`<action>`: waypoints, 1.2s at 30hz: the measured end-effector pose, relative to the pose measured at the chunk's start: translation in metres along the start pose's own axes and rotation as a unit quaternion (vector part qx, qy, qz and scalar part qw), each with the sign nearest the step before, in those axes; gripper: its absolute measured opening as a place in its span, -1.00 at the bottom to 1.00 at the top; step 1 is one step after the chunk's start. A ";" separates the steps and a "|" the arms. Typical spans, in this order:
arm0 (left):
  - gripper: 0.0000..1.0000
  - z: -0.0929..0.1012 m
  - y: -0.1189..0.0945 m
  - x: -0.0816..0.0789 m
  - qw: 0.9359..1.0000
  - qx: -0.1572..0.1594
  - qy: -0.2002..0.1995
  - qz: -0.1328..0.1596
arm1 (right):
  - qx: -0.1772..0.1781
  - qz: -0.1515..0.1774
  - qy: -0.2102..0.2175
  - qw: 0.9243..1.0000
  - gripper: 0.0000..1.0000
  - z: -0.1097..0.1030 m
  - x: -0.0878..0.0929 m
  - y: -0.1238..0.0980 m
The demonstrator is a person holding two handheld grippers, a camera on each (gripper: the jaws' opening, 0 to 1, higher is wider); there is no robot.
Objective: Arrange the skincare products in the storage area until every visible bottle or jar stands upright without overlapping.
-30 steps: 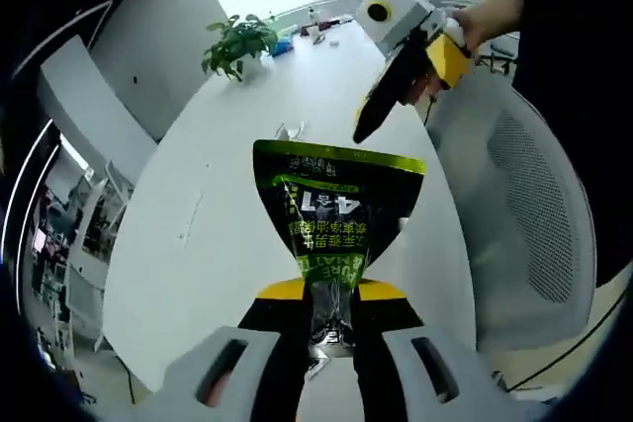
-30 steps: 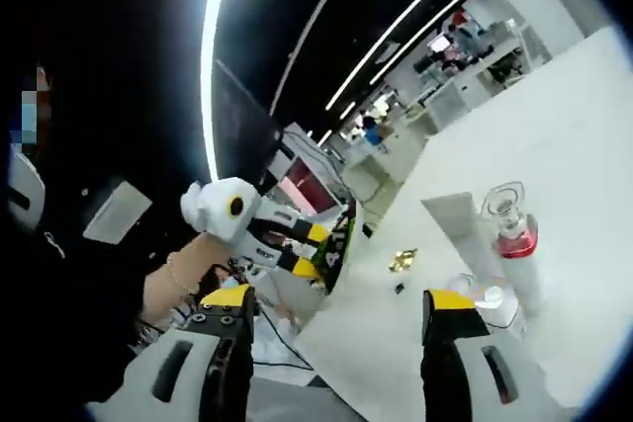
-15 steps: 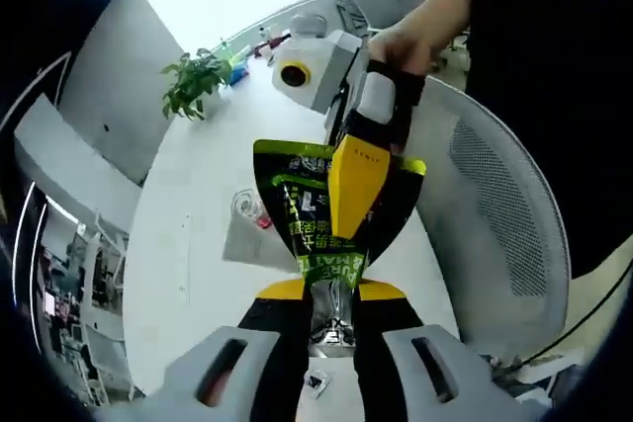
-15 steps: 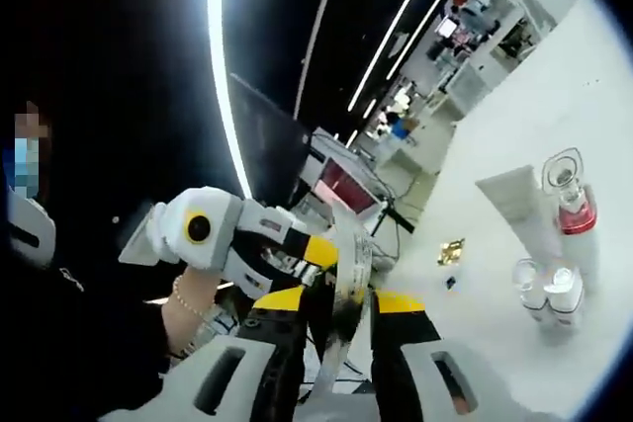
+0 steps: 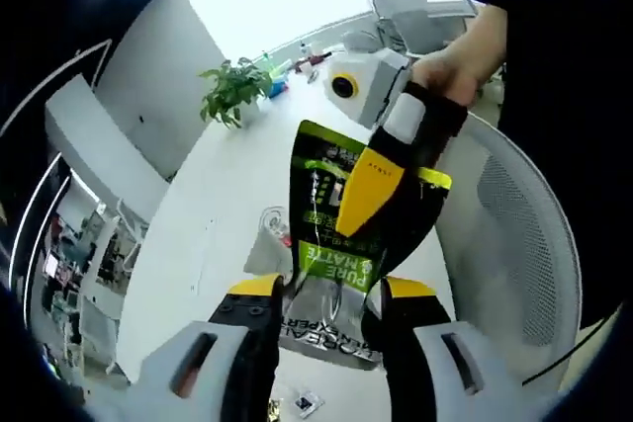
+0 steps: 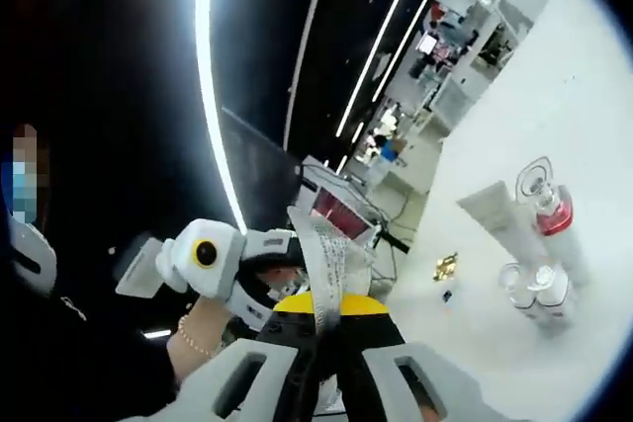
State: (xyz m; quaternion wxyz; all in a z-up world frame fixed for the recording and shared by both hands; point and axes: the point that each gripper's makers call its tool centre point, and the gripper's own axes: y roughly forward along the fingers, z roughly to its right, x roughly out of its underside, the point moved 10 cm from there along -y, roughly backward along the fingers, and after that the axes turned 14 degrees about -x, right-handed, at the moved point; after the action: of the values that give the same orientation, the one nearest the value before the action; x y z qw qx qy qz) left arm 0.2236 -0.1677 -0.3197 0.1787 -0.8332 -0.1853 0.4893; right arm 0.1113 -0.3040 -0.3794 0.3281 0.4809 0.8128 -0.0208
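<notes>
— How many things do you count out there?

— One green and black pouch [image 5: 348, 234], held up in the air between the two tools. On the white surface [image 6: 554, 145] there is a white tube [image 6: 497, 219] lying flat, a bottle with a red band [image 6: 550, 212] and a clear stopper, and two small clear-capped bottles [image 6: 535, 289] lying side by side just beside it. Near the surface's edge sits one small gold wrapper [image 6: 444, 266].

— Who has the pouch?

— The right gripper [image 6: 326, 328] has its jaws pressed narrow on the pouch's edge, seen end-on in the right gripper view. In the left gripper view its yellow-tipped jaw lies across the pouch's printed face. The left gripper [image 5: 326, 294] has its jaws a little apart, either side of the silver lower part of the pouch; I cannot tell whether they grip it.

— Any writing?

— "PURE" and "EXPERT" on the pouch, upside down in the left gripper view; the rest is too small.

— And the room?

— A long white surface with a potted plant [image 5: 235, 92] at its far end under bright windows, a white mesh chair [image 5: 529, 244] along one edge, and ceiling light strips over an office beyond.
</notes>
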 end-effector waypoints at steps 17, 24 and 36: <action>0.41 0.034 -0.036 -0.015 0.775 -0.049 -0.589 0.226 | -0.128 0.277 0.024 0.952 -1.00 -0.033 -0.014 0.000; -0.15 0.043 -0.034 -0.042 0.716 -0.044 -0.635 0.286 | -0.146 0.320 0.014 0.936 -1.00 -0.049 -0.005 0.011; -0.64 0.041 -0.033 -0.029 0.734 -0.136 -0.613 0.259 | -0.096 0.300 -0.081 0.946 -1.00 -0.063 -0.004 0.012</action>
State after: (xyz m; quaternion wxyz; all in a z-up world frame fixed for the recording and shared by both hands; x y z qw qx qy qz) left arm 0.1702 -0.1489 -0.3006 -0.2226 -0.3835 -0.0961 0.8912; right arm 0.0896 -0.2785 -0.3243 0.4287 0.6651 0.5999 0.1181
